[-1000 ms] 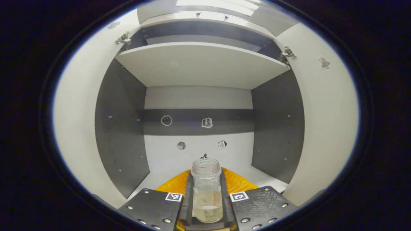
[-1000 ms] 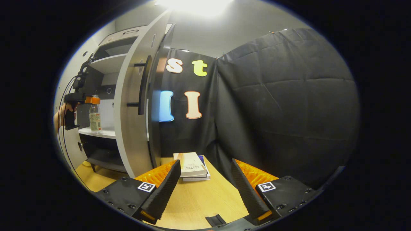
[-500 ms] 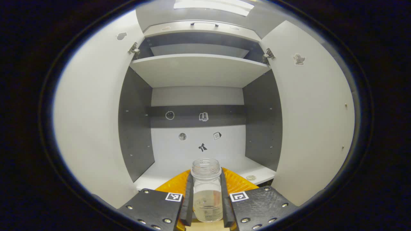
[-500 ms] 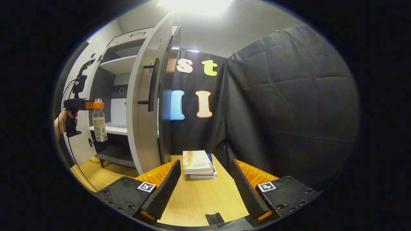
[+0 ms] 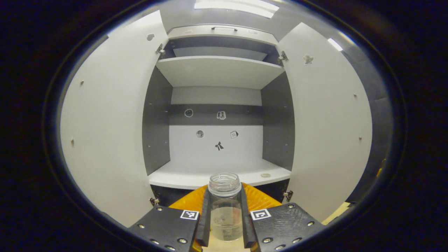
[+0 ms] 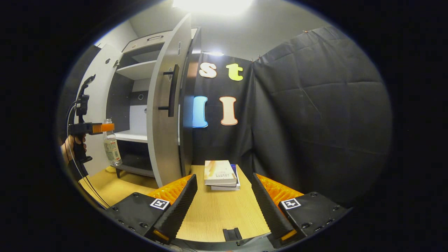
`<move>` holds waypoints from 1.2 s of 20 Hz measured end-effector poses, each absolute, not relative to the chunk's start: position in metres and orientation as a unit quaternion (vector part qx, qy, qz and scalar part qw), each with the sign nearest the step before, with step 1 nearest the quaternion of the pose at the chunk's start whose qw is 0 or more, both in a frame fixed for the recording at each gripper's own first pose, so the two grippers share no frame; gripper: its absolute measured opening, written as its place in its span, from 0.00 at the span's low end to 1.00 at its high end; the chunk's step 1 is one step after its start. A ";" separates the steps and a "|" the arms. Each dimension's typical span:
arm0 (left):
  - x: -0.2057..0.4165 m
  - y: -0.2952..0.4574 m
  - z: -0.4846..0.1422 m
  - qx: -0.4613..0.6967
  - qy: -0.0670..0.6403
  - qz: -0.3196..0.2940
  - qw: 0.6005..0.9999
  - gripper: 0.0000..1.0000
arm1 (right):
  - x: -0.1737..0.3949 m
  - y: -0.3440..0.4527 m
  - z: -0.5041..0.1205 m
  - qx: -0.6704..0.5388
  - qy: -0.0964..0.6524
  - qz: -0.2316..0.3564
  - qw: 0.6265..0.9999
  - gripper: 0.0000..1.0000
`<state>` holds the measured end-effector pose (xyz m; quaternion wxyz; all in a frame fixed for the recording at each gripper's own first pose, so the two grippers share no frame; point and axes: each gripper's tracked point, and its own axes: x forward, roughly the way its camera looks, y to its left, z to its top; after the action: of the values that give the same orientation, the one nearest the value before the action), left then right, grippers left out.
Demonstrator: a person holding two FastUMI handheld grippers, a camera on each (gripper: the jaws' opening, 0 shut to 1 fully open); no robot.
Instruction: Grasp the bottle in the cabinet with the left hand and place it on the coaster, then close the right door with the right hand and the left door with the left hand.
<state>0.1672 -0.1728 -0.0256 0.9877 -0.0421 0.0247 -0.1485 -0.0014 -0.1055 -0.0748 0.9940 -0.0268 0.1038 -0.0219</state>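
Left tongs are clamped on the bottle, held upright in the air in front of the open cabinet, clear of its shelf. Right tongs stand apart over the table, near stacked books. Both doors stand open.

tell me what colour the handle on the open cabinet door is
Black: the bar handle stands out against the pale grey door, clearest in the right gripper view.
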 end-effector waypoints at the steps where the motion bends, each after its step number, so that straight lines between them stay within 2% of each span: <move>1: 0.162 -0.172 -0.034 -0.042 0.029 -0.146 0.988 0.37 | -0.004 -0.106 -0.077 -0.027 0.105 -0.020 0.994 0.99; 14: 0.118 -0.178 -0.139 -0.031 0.073 -0.150 0.986 0.40 | -0.021 -0.105 -0.085 -0.032 0.115 -0.013 0.993 0.99; 20: 0.109 -0.177 -0.185 -0.044 0.097 -0.135 0.985 0.37 | -0.025 -0.116 -0.091 -0.040 0.124 -0.016 0.991 0.99; 21: 0.108 -0.177 -0.193 -0.046 0.100 -0.131 0.985 0.37 | -0.026 -0.117 -0.092 -0.039 0.126 -0.016 0.991 0.96; 24: 0.102 -0.177 -0.209 -0.046 0.109 -0.114 0.986 0.39 | -0.025 -0.122 -0.090 -0.041 0.125 -0.020 0.991 0.99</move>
<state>0.1016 -0.1765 -0.2091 0.9865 -0.0459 0.1092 -0.1135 -0.0248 -0.1216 -0.0895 0.9911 -0.0409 0.1247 -0.0202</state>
